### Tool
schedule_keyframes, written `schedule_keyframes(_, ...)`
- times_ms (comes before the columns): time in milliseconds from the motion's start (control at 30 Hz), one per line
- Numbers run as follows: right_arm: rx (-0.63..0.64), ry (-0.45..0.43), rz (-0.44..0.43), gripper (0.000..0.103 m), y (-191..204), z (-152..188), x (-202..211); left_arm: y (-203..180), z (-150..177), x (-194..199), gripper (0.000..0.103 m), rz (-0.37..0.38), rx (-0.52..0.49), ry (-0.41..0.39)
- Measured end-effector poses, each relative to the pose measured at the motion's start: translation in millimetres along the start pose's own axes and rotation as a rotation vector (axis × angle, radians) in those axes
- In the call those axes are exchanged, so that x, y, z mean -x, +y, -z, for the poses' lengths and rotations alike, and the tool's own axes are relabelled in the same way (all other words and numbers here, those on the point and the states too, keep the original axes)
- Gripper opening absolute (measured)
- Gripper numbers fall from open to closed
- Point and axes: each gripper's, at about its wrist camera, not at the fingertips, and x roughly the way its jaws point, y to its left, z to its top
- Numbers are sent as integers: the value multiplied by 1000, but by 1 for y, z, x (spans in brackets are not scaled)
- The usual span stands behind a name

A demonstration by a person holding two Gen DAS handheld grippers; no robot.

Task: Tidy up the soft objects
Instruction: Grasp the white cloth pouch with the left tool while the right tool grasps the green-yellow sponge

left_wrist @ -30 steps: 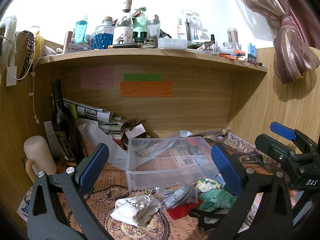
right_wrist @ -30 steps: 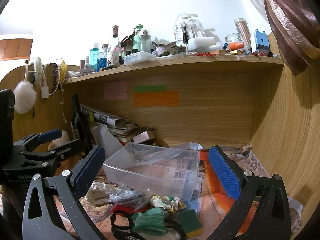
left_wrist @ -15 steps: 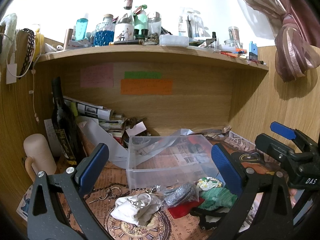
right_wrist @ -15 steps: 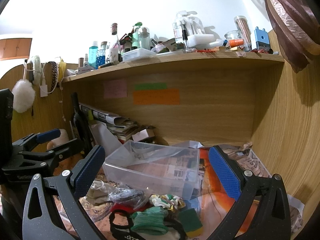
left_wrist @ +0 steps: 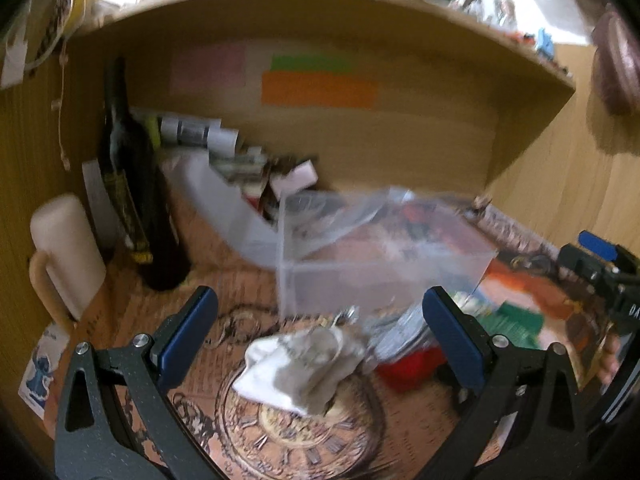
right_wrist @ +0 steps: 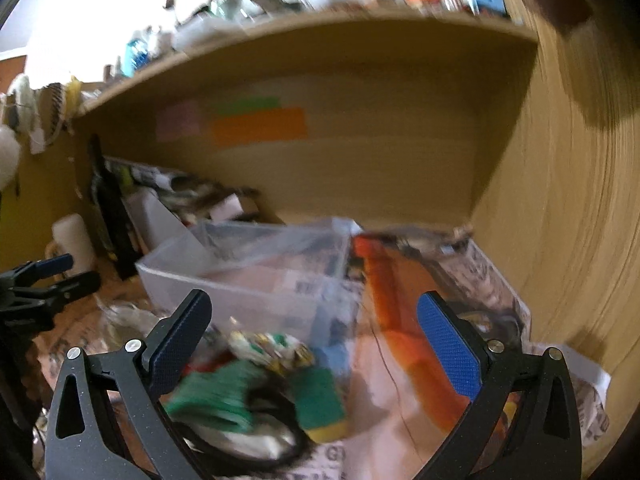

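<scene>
Wooden walls close this desk nook on three sides, with a crowded shelf (left_wrist: 320,4) above and three sticky notes, pink, green and orange (left_wrist: 319,94), on the back panel. Both views are blurred, so small details are hard to read. On the desk lies printed paper with a clock-face pattern (left_wrist: 304,436). At the left stand a dark wine bottle (left_wrist: 128,184) and, beside it, a cream mug (left_wrist: 66,248) with a handle.

Near the middle of the desk stands a clear plastic box (left_wrist: 384,264), open at the top. I see no soft object inside it. In front of the box the soft things lie together in a small pile: a crumpled white cloth (left_wrist: 304,368), a red cloth (left_wrist: 412,368) just to its right, a grey sparkly piece in thin plastic (left_wrist: 400,336), a green cloth (right_wrist: 216,396), a small patterned cloth (right_wrist: 272,348), and a green sponge with a yellow layer (right_wrist: 322,404). A black strap (right_wrist: 256,452) curls around the green cloth.

The left gripper (left_wrist: 320,336) hangs over the white cloth with its blue-padded fingers wide apart, holding nothing. The right gripper (right_wrist: 312,332) is over the green cloth and the sponge, its fingers also spread wide and empty. Each gripper appears at the edge of the other's view.
</scene>
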Motion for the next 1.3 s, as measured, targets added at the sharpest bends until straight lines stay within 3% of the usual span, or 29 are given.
schedule_keyframes(200, -16, 93, 39, 98, -20, 18, -15, 16, 27, -30, 103, -33, 27, 116)
schedule_keyframes(400, -58, 192, 35, 90, -35, 41, -30, 30, 42, -50, 103, -17, 94, 189)
schedule_keyframes(467, -71, 227, 30, 86, -39, 47, -36, 29, 44, -57, 95, -10, 95, 207)
schedule_keyframes(533, -85, 255, 18, 83, -39, 52, -41, 28, 47, -63, 78, 2, 93, 232)
schedule_keyframes(600, -103, 274, -12, 81, -40, 56, -44, 26, 49, -67, 74, 2, 95, 243)
schedule_keyframes(733, -100, 276, -58, 78, -35, 59, -44, 26, 51, -65, 61, 6, 101, 228)
schedule_keyframes(933, -39, 313, -88, 65, -19, 62, -53, 29, 50, -53, 40, 19, 103, 204)
schedule_keyframes(967, -40, 312, -85, 61, -19, 63, -54, 29, 50, -51, 39, 20, 103, 199)
schedule_keyframes(1067, -73, 321, -105, 36, -24, 61, -55, 30, 47, -43, 37, 15, 102, 176)
schedule_keyframes(1300, -89, 301, -99, 34, -24, 58, -49, 28, 28, -17, 37, 1, 83, 81)
